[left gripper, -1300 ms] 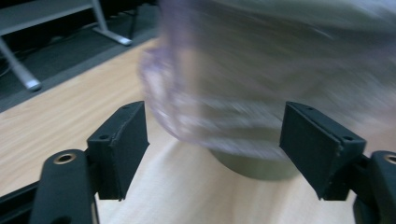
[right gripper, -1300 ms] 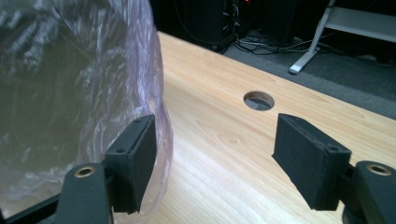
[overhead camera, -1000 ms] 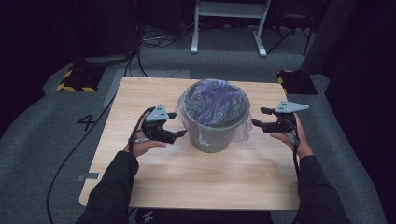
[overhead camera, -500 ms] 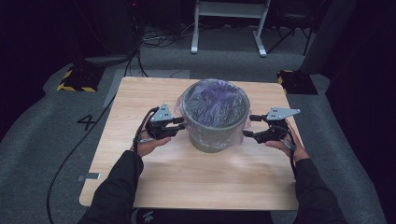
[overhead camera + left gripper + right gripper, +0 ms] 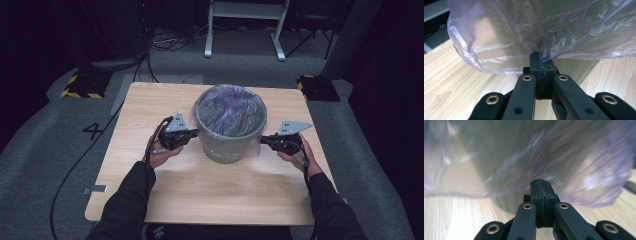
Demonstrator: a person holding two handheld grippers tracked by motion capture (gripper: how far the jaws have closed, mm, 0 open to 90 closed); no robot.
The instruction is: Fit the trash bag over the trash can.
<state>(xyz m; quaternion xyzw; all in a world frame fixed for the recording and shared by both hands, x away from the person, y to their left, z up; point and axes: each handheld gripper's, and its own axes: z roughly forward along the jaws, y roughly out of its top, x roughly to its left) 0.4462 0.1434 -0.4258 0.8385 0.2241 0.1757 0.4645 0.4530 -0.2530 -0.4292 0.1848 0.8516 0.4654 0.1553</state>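
Left gripper view: the left gripper (image 5: pixel 539 58) has just closed, pinching the overhanging purple bin liner (image 5: pixel 554 30) at its hem. Opposite, the right gripper (image 5: pixel 541 185) has also just closed on the liner (image 5: pixel 574 165). Beyond them, mid-table (image 5: pixel 150 107), stands the grey bin (image 5: pixel 229 145); gripping both sides likely lets the bag lift evenly.

The wooden counter (image 5: pixel 165 105) stands on grey carpet (image 5: pixel 45 145) marked with a black numeral 4 (image 5: pixel 93 131). A block with yellow-black hazard stripes (image 5: pixel 80 86) sits at the far left corner; a similar dark block (image 5: pixel 316 86) sits at the far right. A white metal frame (image 5: pixel 246 25) stands behind. Black cables (image 5: pixel 165 44) lie on the floor beyond.
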